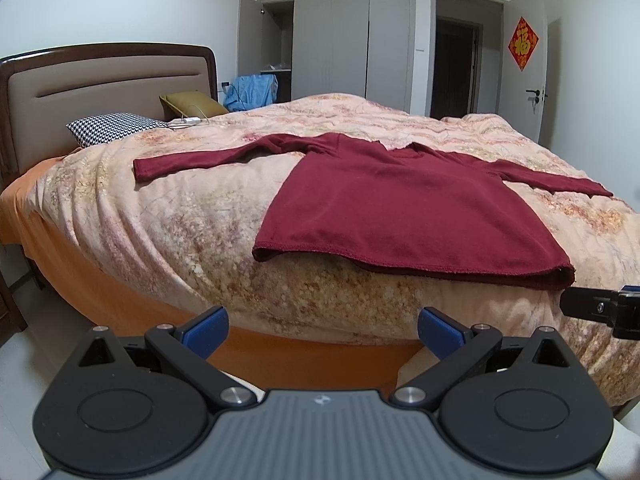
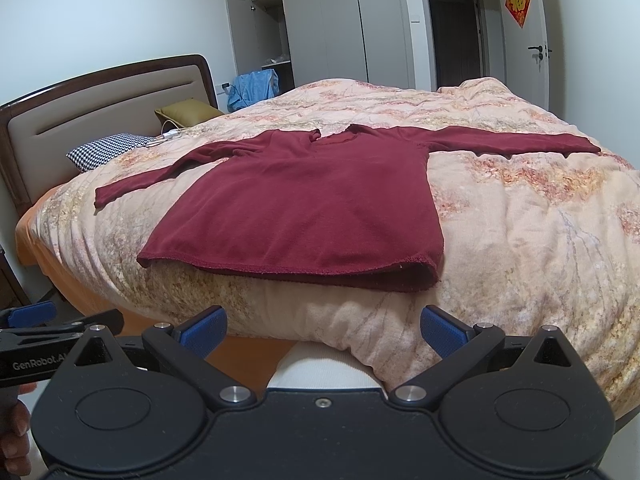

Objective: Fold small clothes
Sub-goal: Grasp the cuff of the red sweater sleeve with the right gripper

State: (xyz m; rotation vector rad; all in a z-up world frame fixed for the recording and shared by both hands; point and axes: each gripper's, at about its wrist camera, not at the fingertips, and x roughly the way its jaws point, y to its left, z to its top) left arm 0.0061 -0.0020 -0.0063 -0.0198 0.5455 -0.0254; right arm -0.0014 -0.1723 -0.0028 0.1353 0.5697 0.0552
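Both my wrist cameras look forward along spread fingers from just off the near side of the bed (image 1: 120, 264), low, about level with the quilt. In the left view the left gripper (image 1: 322, 326) frames the mattress edge; the maroon shirt (image 1: 400, 208) lies ahead, right of centre, with the right gripper (image 1: 592, 308) showing beyond my right fingertip. In the right view the right gripper (image 2: 322, 326) points the same way, the shirt (image 2: 304, 216) ahead and left of centre. Both views share shirt, headboard (image 1: 108, 80) and wardrobe (image 1: 332, 28).
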